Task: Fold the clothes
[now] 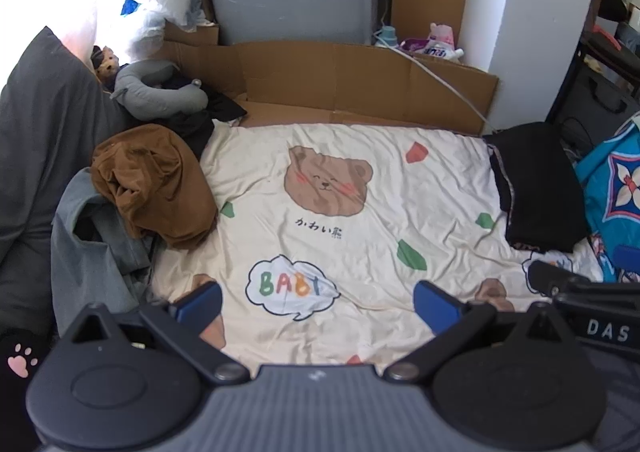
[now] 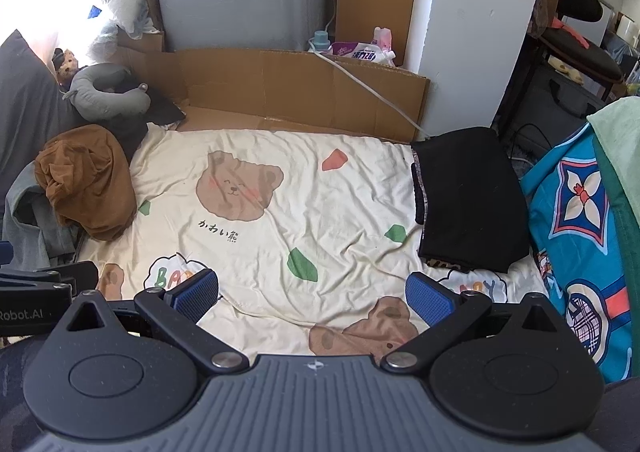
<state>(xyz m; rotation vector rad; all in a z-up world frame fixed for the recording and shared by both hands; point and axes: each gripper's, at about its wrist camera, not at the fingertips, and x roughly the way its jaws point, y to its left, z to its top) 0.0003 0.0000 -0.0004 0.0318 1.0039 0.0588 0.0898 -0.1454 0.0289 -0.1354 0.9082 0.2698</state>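
While both tongs, left (image 1: 318,302) and right (image 2: 312,294), are hovering wide and empty | folded black garment (image 2: 468,200) is lying aside, right | crumpled brown garment (image 1: 156,184) is waiting left, bear-print sheet (image 1: 360,220) between.

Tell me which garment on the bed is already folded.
The black garment at the right edge, lying flat and squared; the brown one and grey one are crumpled at the left.

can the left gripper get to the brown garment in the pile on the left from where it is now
Probably yes. The left gripper is open and holds nothing, and the brown garment lies crumpled on top of the grey clothes, uncovered. Only bare bear-print sheet lies between them.
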